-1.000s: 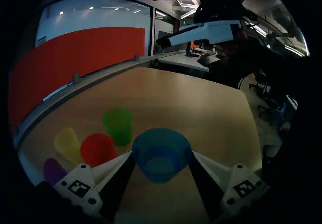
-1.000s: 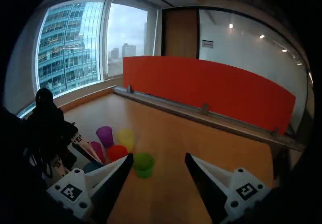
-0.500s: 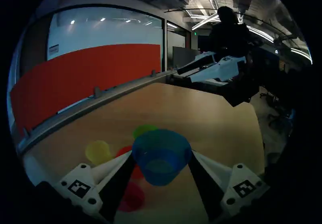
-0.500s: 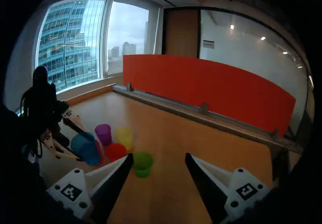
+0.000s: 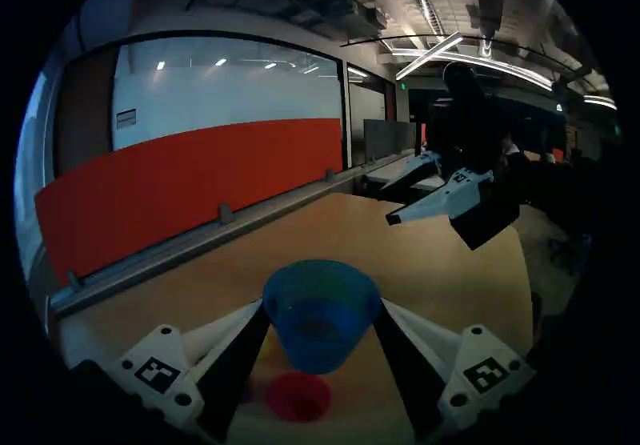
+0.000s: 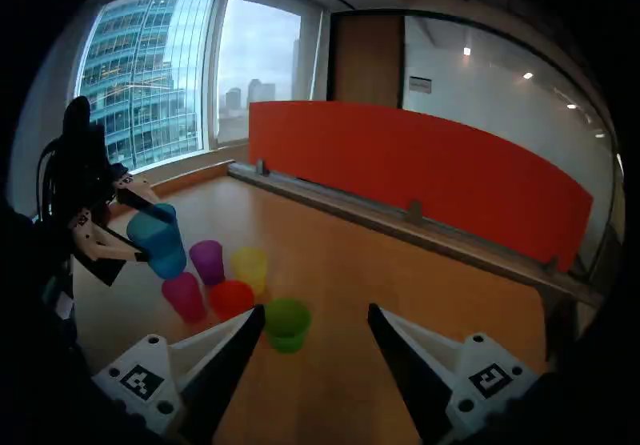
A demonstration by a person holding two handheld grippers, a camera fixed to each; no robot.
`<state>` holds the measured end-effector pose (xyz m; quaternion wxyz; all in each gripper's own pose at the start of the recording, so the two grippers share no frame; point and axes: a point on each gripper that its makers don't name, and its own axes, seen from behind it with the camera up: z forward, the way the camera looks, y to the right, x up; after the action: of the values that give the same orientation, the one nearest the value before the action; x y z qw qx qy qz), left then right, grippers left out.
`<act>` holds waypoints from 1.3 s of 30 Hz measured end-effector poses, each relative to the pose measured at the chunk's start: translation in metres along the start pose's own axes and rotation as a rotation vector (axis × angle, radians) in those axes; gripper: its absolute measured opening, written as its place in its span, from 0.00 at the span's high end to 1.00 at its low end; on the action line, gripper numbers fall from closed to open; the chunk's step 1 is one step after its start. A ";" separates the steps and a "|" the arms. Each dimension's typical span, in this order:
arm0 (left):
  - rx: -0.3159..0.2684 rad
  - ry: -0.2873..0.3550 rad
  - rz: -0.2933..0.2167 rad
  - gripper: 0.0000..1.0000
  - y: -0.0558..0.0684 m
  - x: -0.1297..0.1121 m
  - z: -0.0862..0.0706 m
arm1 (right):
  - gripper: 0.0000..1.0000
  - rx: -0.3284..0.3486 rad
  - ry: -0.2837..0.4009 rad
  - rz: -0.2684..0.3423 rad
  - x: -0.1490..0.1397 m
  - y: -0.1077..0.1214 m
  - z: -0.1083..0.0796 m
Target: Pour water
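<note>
1. The table (image 6: 384,285) carries the red cup (image 6: 232,297), which I use as my landmark. The screen (image 6: 416,165) runs along the far edge, well behind that cup.
2. My left tongs (image 5: 320,310) hold the blue cup (image 5: 322,321), one finger pressed on each side. A second ago it sat low, level with the red cup. Now it hangs upright, well above that cup and off to one side.
3. My right tongs (image 6: 314,310) are spread wide and empty on the near side of the red cup. They have barely moved.
4. So I judge the lift done and the tilt still to come. The red cup lies almost under the blue one and looks the likeliest receiver. I cannot tell how much water I carry.
5. Around the red cup, the green cup (image 6: 286,325) is just beside it, nearest my right tongs. The yellow cup (image 6: 250,267) and purple cup (image 6: 208,261) are behind it, and the pink cup (image 6: 184,294) is beside it, below the blue one.
</note>
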<state>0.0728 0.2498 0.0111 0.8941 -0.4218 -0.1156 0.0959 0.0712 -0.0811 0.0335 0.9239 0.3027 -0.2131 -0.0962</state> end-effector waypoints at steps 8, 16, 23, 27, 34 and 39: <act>0.050 0.059 0.010 0.13 -0.025 0.031 -0.024 | 0.00 0.022 -0.022 -0.012 -0.010 -0.008 0.014; 0.103 0.104 0.015 0.13 -0.048 0.057 -0.046 | 0.00 0.043 -0.050 -0.028 -0.024 -0.018 0.030; 0.127 0.133 0.005 0.13 -0.059 0.069 -0.057 | 0.00 0.065 -0.075 -0.033 -0.038 -0.027 0.046; 0.132 0.140 0.001 0.13 -0.062 0.072 -0.060 | 0.00 0.073 -0.090 -0.034 -0.046 -0.032 0.054; 0.143 0.156 0.005 0.13 -0.065 0.078 -0.063 | 0.00 0.081 -0.110 -0.024 -0.059 -0.036 0.066; 0.153 0.167 0.011 0.13 -0.067 0.084 -0.067 | 0.00 0.083 -0.127 -0.027 -0.069 -0.037 0.074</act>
<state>0.1771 0.1819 0.0324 0.9296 -0.3597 -0.0306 0.0739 -0.0257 -0.1274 0.0416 0.8939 0.3369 -0.2708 -0.1188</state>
